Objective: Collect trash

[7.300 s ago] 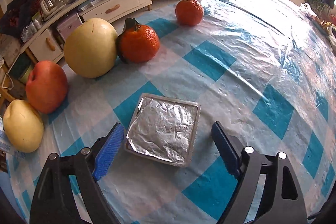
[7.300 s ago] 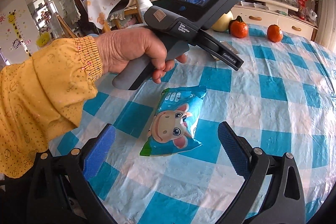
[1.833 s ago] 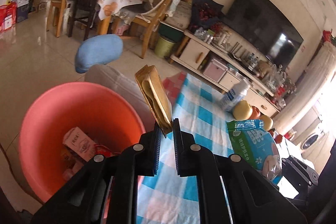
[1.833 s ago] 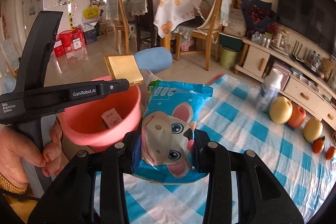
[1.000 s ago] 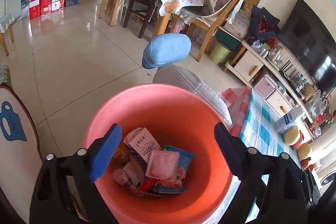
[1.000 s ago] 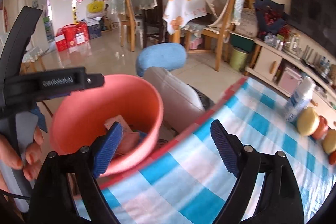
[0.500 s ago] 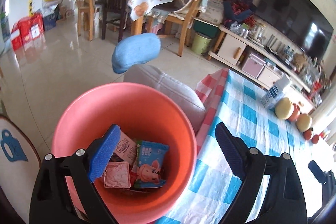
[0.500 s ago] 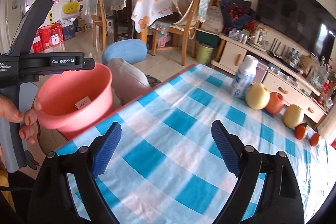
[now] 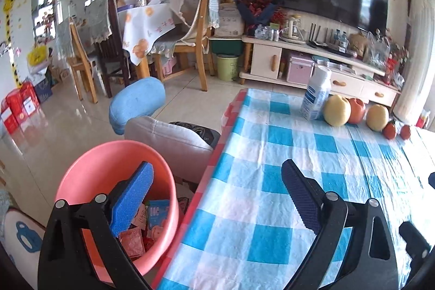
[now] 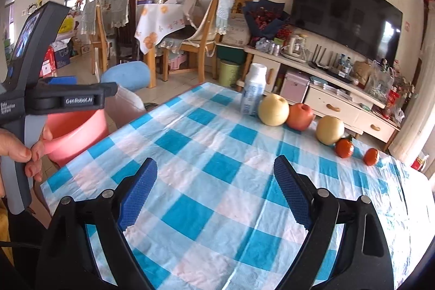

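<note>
Hanging wide open w/ nothing held: left gripper (image 9: pixel 217 197) and right gripper (image 10: pixel 214 186). Trash (image 9: pixel 152 219) lay in pink bucket (image 9: pixel 81 170), at 9 o'clock from table (image 9: pixel 272 154) edge.

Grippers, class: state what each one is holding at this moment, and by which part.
Nothing is held. The left gripper and the right gripper both stand open and empty; the wrappers lie in the pink bucket.

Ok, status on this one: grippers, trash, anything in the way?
Left gripper open, empty. Right gripper open, empty. Trash in pink bucket. Nothing blocking.
</note>
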Action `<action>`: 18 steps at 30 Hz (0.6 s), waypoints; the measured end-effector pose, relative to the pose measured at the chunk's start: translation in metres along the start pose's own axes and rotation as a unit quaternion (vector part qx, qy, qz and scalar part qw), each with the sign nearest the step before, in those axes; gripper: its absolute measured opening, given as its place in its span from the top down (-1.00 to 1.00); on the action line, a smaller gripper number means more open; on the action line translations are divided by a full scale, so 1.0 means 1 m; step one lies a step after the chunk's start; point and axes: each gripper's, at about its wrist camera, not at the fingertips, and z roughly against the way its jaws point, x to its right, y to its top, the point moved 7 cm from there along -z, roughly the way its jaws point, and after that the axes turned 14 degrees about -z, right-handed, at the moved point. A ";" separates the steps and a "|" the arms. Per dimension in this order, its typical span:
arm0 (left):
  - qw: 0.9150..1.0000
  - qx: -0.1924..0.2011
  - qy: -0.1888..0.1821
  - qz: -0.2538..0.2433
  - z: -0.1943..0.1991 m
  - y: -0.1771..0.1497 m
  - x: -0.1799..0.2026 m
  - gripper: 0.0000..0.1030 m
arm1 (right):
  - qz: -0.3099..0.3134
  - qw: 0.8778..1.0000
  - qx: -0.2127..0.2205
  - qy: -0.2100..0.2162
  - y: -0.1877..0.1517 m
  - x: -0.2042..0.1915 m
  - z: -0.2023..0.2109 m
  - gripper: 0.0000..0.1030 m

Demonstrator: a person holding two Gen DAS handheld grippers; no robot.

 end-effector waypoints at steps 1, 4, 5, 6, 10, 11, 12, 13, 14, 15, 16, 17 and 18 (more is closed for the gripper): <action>1.000 0.001 0.000 -0.005 0.001 0.001 0.004 -0.83 | -0.003 1.000 0.003 -0.002 0.000 0.005 0.002 -0.72; 1.000 0.000 0.000 -0.016 0.005 0.002 0.017 -0.83 | -0.006 1.000 0.013 -0.015 -0.002 0.019 0.008 -0.72; 1.000 -0.001 0.000 -0.020 0.005 0.002 0.021 -0.83 | -0.008 1.000 0.015 -0.016 -0.003 0.023 0.010 -0.72; 1.000 -0.001 0.000 -0.024 0.006 0.002 0.025 -0.83 | -0.011 1.000 0.017 -0.018 -0.004 0.028 0.012 -0.72; 0.999 0.001 -0.003 -0.046 0.009 0.002 0.043 -0.83 | -0.019 0.999 0.025 -0.027 -0.006 0.049 0.018 -0.73; 0.999 0.001 -0.004 -0.051 0.010 0.001 0.046 -0.83 | -0.024 0.999 0.026 -0.028 -0.006 0.054 0.019 -0.73; 0.999 0.001 -0.004 -0.055 0.012 0.001 0.050 -0.83 | -0.029 0.999 0.028 -0.028 -0.006 0.059 0.021 -0.73; 0.998 0.001 -0.004 -0.057 0.013 0.001 0.053 -0.83 | -0.035 0.998 0.030 -0.030 -0.006 0.064 0.023 -0.73; 0.998 0.002 -0.005 -0.059 0.014 0.001 0.056 -0.83 | -0.040 0.998 0.033 -0.032 -0.005 0.070 0.026 -0.73; 0.998 0.002 -0.009 -0.061 0.016 0.001 0.061 -0.83 | -0.046 0.998 0.036 -0.033 -0.004 0.076 0.028 -0.73; 0.998 0.001 -0.012 -0.062 0.016 0.001 0.064 -0.83 | -0.052 0.997 0.039 -0.034 -0.003 0.081 0.031 -0.73; 0.998 0.000 -0.014 -0.063 0.018 0.000 0.068 -0.83 | -0.058 0.997 0.043 -0.033 -0.002 0.087 0.033 -0.73; 0.998 -0.001 -0.015 -0.063 0.018 0.000 0.070 -0.83 | -0.065 0.996 0.047 -0.034 -0.001 0.093 0.037 -0.74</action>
